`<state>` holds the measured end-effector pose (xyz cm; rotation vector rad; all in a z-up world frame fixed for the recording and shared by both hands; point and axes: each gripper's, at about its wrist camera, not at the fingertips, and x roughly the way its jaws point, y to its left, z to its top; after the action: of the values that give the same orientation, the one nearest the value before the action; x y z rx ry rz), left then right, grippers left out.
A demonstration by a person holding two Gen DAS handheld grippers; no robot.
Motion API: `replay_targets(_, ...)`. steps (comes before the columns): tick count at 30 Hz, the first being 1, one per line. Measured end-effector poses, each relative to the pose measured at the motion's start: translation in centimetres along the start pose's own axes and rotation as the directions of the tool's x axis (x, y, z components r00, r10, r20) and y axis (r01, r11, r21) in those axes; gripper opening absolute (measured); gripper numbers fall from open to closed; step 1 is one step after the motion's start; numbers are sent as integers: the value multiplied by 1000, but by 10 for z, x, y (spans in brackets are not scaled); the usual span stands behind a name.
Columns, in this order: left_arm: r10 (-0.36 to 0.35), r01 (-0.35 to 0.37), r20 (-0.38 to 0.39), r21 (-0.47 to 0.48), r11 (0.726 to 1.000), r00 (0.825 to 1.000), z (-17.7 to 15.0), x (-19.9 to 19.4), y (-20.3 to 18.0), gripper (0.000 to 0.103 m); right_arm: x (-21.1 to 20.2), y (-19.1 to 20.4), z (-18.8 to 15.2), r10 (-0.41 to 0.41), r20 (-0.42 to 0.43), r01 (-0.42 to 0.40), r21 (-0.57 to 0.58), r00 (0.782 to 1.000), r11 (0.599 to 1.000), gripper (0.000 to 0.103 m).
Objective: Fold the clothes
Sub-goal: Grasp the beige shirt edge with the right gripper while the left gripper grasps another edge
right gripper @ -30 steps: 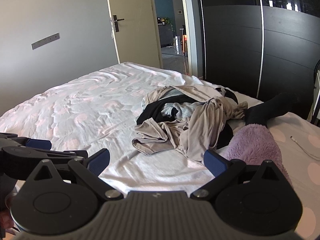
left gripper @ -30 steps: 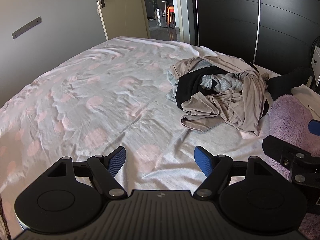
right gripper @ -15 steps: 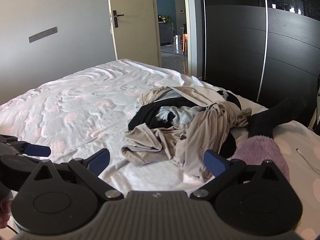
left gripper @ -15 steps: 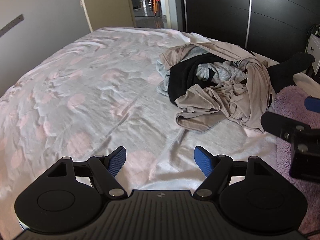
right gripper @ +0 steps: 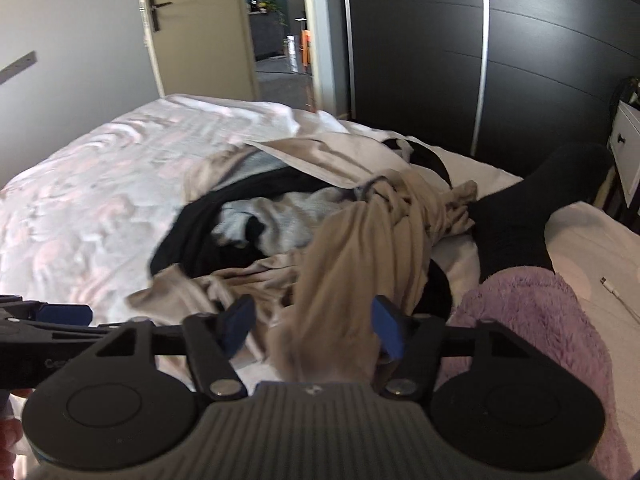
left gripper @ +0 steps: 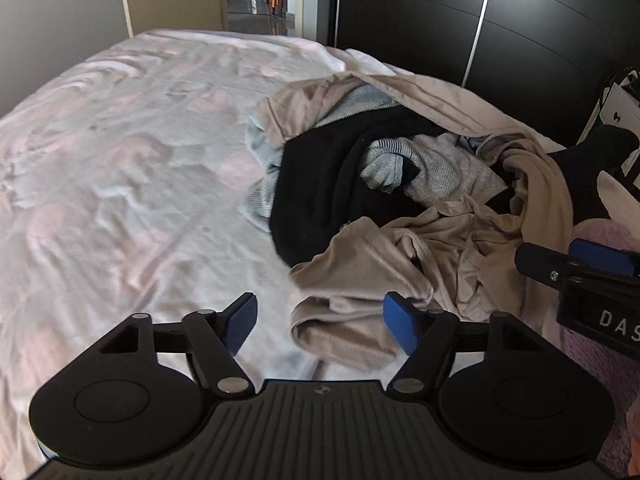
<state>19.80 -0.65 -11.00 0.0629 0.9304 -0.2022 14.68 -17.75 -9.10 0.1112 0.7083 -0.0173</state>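
Your left gripper [left gripper: 320,320] hangs low over the near edge of the clothes pile [left gripper: 404,184]. Its jaws are closing, and the front fold of the beige garment [left gripper: 360,280] lies between the blue pads — they do not press on it, so nothing is grasped there.

Your right gripper [right gripper: 310,326] is at the same pile from the other side. Its jaws are closing too, with a thick hanging bunch of the beige garment [right gripper: 352,264] running between the pads; the cloth fills most of the gap and looks to touch the right pad, but a gap remains at the left pad, so it is not clamped.

The pile sits on the bed [left gripper: 120,168], on the pale sheet with faint pink spots, toward the side by the dark wardrobe [left gripper: 440,16]. It is a tangle: the beige garment on top and around, a black garment [left gripper: 320,184] under it and a grey garment [left gripper: 432,160] in the middle. A purple fluffy blanket [right gripper: 532,320] lies just beside the pile at the right — a black sock [right gripper: 532,208] sits behind it.
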Motion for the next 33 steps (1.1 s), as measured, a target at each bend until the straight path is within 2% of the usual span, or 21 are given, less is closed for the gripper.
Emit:
replay_targets(2,-37,37,-28,-13,999,999,3,16,1,45,9,-3,0,-11,-5,11,15,1000,1000,55)
replay_targets(5,-93,89,-47,-73,993,995,5,28,6,28,19,-3,1,-31,-4,31,8,1000,999,40)
replay_targets(6,-101,97,-47,-76,992,994,5,28,5,25,20,-2,1,-38,1,38,4,999,999,25)
replay_targets(7,-103,99,-44,-69,993,994,6,25,4,16,21,0,1,-49,6,49,-5,999,999,18)
replay_targets(8,-105,102,-41,-63,993,994,6,23,3,10,20,2,0,-58,12,58,-17,998,998,18)
replay_targets(10,-108,106,-30,-58,993,994,7,11,2,7,12,9,-2,-63,42,65,-50,997,997,12)
replay_targets(14,-102,103,19,-78,992,995,3,-27,13,5,-16,37,-9,-19,95,33,-149,995,988,11)
replay_targets(18,-47,54,68,-113,992,997,-10,-77,38,4,-46,61,-16,81,89,-66,-163,993,984,10)
replay_targets(21,23,-7,104,-145,989,994,-25,-121,64,4,-76,88,-22,184,84,-165,-199,979,966,10)
replay_targets(24,103,-78,132,-182,980,986,-44,-167,94,4,-106,120,-30,308,66,-284,-242,949,928,10)
replay_targets(27,200,-166,136,-227,960,970,-70,-210,126,4,-138,156,-41,438,37,-409,-295,898,864,10)
replay_targets(30,306,-263,116,-283,922,945,-101,-243,155,4,-164,191,-59,544,-14,-516,-336,839,788,10)
replay_targets(33,388,-339,71,-358,870,919,-135,-266,188,4,-183,227,-77,614,-71,-590,-383,786,711,10)
